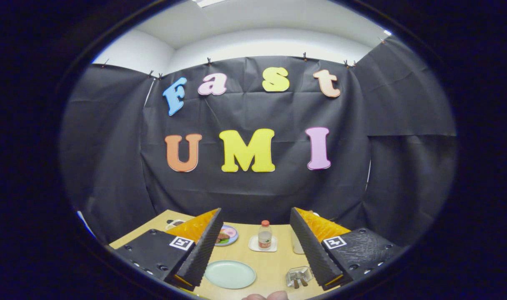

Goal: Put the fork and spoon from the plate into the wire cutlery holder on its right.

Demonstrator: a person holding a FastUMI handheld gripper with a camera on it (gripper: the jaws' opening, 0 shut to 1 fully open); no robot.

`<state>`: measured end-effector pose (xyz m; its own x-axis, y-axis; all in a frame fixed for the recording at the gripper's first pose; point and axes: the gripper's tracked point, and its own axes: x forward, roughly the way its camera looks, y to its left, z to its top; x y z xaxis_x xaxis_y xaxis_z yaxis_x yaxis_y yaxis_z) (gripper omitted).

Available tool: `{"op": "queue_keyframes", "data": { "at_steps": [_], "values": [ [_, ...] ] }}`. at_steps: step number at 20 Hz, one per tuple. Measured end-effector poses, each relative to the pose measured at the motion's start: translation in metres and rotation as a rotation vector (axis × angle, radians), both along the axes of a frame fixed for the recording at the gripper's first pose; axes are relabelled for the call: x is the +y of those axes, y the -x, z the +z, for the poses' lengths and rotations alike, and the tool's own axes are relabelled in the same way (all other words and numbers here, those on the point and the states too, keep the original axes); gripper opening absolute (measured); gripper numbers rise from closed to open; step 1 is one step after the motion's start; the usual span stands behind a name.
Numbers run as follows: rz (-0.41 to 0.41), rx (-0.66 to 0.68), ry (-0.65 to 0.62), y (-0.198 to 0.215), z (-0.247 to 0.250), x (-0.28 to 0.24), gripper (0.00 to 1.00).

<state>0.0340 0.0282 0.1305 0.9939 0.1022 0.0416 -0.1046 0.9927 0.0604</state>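
Observation:
My gripper [255, 213] is open and raised above the wooden table [274, 266], with nothing between its orange and black fingers [203, 250]. Below and between the fingers lies a pale green plate [229, 274] whose surface looks bare. To the plate's right, beside the right finger, stands the small wire cutlery holder [298, 275]. Two brownish handles [298, 283] seem to stick out of it; I cannot tell which is the fork and which the spoon.
Farther back on the table stand a small bottle with a red cap [264, 234] on a white coaster, a patterned dish [227, 235] and a white cup [297, 246] partly behind the right finger. A person's hand [266, 296] is at the near edge.

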Motion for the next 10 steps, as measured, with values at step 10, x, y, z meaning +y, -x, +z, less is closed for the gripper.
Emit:
{"op": "queue_keyframes", "data": {
  "at_steps": [10],
  "values": [
    [-0.034, 0.016, -0.030, -0.0071, -0.0090, -0.0073, 0.96]
  ]
}}
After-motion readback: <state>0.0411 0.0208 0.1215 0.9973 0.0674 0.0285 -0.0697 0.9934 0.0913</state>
